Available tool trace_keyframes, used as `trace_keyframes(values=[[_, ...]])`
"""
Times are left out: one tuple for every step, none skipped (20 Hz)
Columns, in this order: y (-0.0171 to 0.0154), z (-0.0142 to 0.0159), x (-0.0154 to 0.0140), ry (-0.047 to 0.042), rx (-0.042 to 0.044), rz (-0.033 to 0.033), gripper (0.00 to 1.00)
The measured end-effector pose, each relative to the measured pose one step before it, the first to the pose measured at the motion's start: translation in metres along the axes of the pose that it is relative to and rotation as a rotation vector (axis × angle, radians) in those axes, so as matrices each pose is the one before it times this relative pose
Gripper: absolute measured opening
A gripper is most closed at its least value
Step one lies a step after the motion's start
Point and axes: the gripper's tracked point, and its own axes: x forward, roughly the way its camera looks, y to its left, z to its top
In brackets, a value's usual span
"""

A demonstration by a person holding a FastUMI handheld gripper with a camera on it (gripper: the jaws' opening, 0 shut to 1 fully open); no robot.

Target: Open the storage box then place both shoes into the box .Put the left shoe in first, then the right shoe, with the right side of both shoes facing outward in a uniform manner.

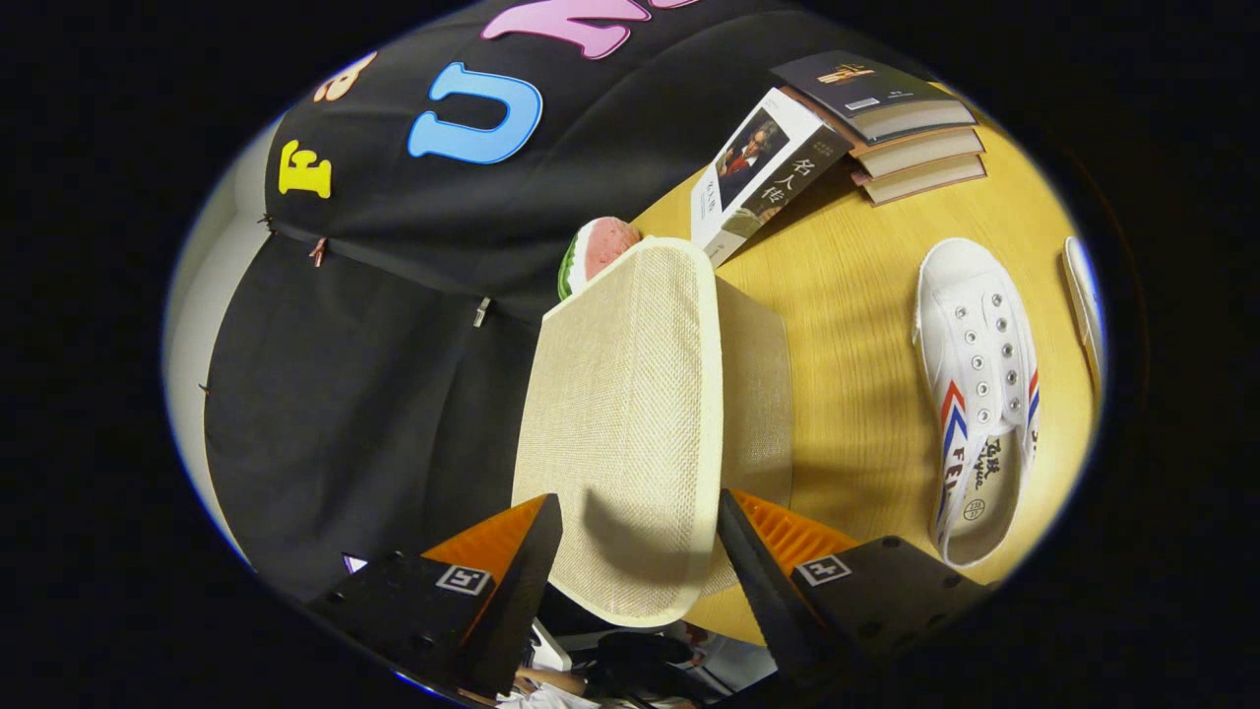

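Gripper view, camera rolled so the light wooden tabletop [847, 325] runs up the 3 o'clock side. Your gripper [640, 561] holds the beige woven-fabric lid [630, 414] of the storage box [758, 394]; both fingers appear to press on the lid's near edge, one on each flat face, so read the gripper as closed on the lid, which seems lifted clear of the box. The box's fabric body shows just behind the lid toward 3 o'clock.

At 3 o'clock of the fingers, well apart from the box, lies the white canvas lace-less shoe with red and blue side stripes [979, 394], opening toward you. A sliver of a second white shoe [1083, 295] lies beyond it. Which is left or right cannot be told here.

Risks, as judged: the grip sits at one edge of a broad, light panel, so the lid may pivot or slip if you swing it quickly. The lid also hides the box mouth, so setting it down blind could knock the watermelon-slice toy [600, 251] at 12 o'clock or the leaning paperback book [763, 172] and stacked books [901, 123] at 1 o'clock.

Open room: bare tabletop between box and shoe is the widest clearance; toward 9 o'clock the black cloth wall [374, 374] closes in.
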Motion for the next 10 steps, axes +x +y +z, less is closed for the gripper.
trace_keyframes(values=[[0.00081, -0.00185, 0.00285, 0.01379, 0.00672, 0.01073, 0.96], [-0.0025, -0.00163, 0.0022, 0.00769, 0.00861, -0.00637, 0.92], [0.00049, 0.00004, 0.00251, 0.01097, 0.02027, 0.00548, 0.82], [-0.00153, -0.0029, -0.00069, 0.01761, 0.01755, -0.00499, 0.72], [-0.0006, -0.00057, 0.00095, 0.0208, 0.02145, 0.00007, 0.7], [-0.00003, -0.0032, -0.0003, 0.02271, 0.0176, -0.00091, 0.68], [-0.0008, 0.00082, -0.00182, 0.00841, 0.02129, 0.00132, 0.67], [0.00005, 0.00227, -0.00331, 0.00518, 0.01289, 0.00113, 0.61], [0.0022, 0.00259, -0.00088, -0.00128, 0.01265, 0.01048, 0.58], [0.00138, 0.00004, -0.00111, 0.00108, 0.01858, -0.00956, 0.42]])
